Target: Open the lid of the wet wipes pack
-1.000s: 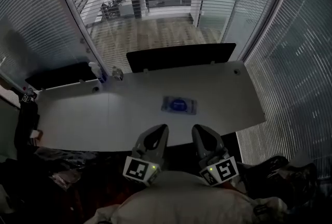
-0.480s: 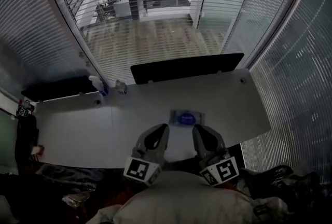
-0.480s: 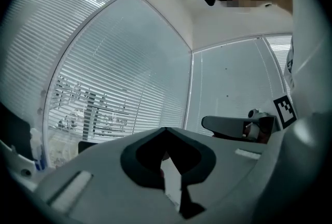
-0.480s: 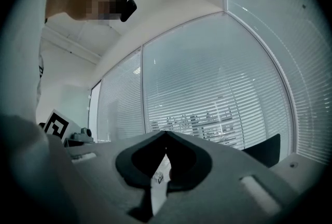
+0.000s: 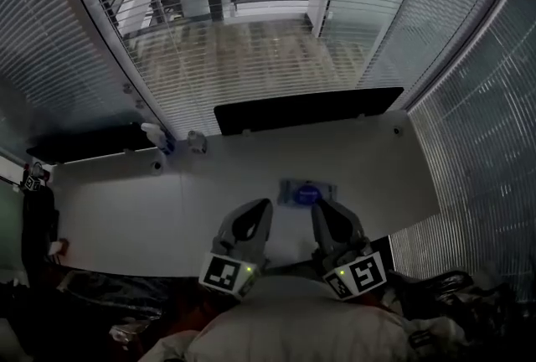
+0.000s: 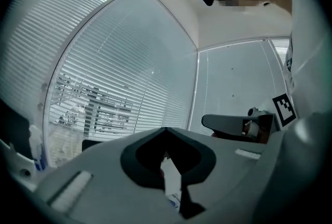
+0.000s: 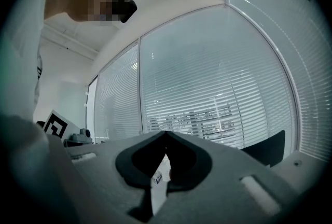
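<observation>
At the far left edge of the head view a dark object [image 5: 38, 214] stands beside the white surface [image 5: 151, 209]. Near the upper left corner of the surface there are a white spray bottle [image 5: 156, 135] and a small container [image 5: 197, 141], close to each other. In the lower middle, the left gripper [image 5: 258, 208] points up the frame over the near edge of the surface. Its fingers [image 6: 104, 176] are together with only a thin slit between them, and they hold nothing. The wet wipes pack [image 5: 307, 193], with a blue oval on top, lies flat on the surface just above the two gripper tips, a little closer to the right one. The right gripper [image 5: 321, 208] points the same way, and its fingers [image 7: 228, 166] are closed and empty too. A dark panel [image 5: 310, 107] stands along the far edge of the surface.
</observation>
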Demonstrator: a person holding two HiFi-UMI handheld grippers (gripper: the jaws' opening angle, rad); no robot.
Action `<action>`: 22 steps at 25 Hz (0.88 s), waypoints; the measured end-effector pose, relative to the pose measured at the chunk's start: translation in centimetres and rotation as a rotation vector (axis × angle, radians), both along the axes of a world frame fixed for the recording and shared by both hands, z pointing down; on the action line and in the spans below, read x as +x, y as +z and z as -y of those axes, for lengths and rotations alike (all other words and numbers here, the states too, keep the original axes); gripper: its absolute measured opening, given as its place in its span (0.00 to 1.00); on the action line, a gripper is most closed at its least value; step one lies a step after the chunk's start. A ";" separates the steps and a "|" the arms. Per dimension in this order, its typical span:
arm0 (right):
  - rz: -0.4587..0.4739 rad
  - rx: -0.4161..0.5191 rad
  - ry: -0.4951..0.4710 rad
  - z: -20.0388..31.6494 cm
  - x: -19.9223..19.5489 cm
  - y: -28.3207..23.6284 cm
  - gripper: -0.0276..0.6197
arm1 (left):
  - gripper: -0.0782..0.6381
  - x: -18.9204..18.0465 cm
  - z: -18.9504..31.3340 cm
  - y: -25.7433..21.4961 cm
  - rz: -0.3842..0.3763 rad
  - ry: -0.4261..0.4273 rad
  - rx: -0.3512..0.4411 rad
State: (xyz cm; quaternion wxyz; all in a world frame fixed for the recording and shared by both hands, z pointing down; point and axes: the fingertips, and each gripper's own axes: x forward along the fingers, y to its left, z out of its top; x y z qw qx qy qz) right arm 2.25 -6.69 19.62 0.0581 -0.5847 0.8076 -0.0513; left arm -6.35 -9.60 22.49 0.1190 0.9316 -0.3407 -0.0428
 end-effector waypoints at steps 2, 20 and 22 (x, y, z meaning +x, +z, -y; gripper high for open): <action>-0.002 -0.003 0.001 0.4 0.0 0.1 0.04 | 0.11 0.0 0.4 0.1 -0.003 -0.003 0.001; -0.020 0.073 -0.024 2.5 6.7 -2.2 0.04 | 0.11 6.2 2.8 -2.6 0.027 -0.030 0.069; -0.016 0.074 -0.027 2.4 7.5 -2.0 0.04 | 0.11 7.5 2.5 -2.5 0.031 -0.021 0.075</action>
